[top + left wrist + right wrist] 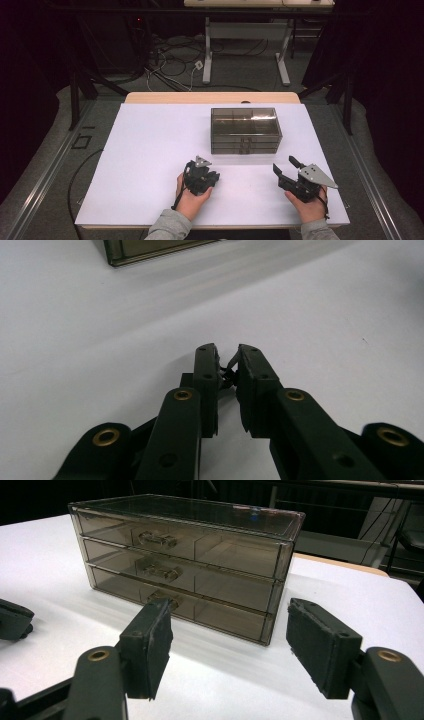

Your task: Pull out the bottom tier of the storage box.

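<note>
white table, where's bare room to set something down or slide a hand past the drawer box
The white table is bare across its whole left half, left of the drawer box. A narrower bare strip lies between the box and the right edge. Tightest is the front, where the left gripper and right gripper rest.

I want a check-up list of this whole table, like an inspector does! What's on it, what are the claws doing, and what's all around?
Surface: white table top, bare and flat, with a wooden edge at the far side.
Job's things: smoky see-through drawer box, three drawers, all pushed in, each with a small handle.
Clutter: nothing seen.
Grippers: left claw jaws nearly together with something small and dark between them, too small to name; right claw jaws wide apart, pointing at the drawer box, holding nothing.
Cables: a black cable trails from the left claw; loose wires lie on the floor beyond the table.
Surroundings: dark room, white-legged desk behind, black frame posts at the sides.
</note>
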`<state>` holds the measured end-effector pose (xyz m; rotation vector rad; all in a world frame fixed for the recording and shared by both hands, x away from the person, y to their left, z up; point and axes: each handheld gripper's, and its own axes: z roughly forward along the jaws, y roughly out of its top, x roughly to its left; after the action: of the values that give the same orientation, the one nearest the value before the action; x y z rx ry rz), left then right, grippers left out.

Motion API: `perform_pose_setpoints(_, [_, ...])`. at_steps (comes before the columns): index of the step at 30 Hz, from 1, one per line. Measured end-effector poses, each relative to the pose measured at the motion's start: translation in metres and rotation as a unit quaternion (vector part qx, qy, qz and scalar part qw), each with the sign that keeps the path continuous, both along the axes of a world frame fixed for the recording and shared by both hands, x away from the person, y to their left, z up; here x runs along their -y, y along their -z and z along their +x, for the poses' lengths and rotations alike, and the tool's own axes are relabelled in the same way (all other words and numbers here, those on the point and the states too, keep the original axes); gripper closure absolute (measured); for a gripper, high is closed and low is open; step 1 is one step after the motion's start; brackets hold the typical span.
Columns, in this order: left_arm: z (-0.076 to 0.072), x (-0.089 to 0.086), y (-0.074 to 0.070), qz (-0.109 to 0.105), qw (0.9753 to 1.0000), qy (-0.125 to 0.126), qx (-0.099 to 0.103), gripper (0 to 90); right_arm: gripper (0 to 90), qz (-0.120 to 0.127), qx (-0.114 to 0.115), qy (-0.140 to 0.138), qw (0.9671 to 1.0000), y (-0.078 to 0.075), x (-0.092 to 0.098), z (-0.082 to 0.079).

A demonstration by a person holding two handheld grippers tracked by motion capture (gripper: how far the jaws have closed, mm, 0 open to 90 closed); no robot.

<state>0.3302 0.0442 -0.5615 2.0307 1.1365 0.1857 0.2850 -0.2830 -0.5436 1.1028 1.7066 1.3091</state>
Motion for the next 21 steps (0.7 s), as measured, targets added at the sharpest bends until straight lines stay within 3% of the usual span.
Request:
perform_pose_setpoints(13, [0.008,-0.023,-0.009,-0.008,0.9996,-0.025,0.009,79.9,34.4,0.000,-0.003,-0.003,1.0000,0.001,0.000,0.001])
perform_pose_setpoints(21, [0.014,-0.044,-0.011,-0.011,0.9984,-0.055,0.010,79.9,34.4,0.000,-0.005,-0.004,1.0000,0.001,0.000,0.001])
